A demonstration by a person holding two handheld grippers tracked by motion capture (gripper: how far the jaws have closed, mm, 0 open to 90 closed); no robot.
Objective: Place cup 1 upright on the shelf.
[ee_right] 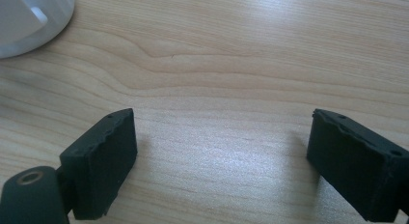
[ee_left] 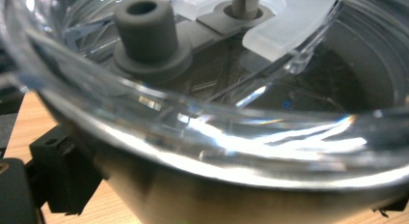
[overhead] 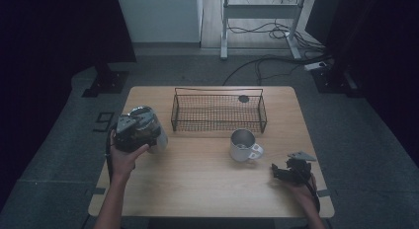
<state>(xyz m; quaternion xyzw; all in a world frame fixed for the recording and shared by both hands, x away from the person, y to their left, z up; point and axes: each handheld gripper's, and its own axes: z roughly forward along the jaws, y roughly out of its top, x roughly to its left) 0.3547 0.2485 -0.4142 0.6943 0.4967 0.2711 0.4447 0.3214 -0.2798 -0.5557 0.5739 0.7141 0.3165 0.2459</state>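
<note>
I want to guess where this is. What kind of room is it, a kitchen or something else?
Probably a recording lab, not a kitchen. A lone wooden table stands on grey carpet between dark curtains, cables trail over the floor behind it, and a metal equipment stand stands at the back.

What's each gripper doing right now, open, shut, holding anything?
Left gripper: shut on the clear lidded container, held above the table.
Right gripper: open, nothing between its jaws, low over bare wood near the mug.

A clear glass lid (overhead: 148, 128) with a metal rim and grey knob, held tilted at the tabletop's (overhead: 207, 184) nine o'clock edge.
</note>
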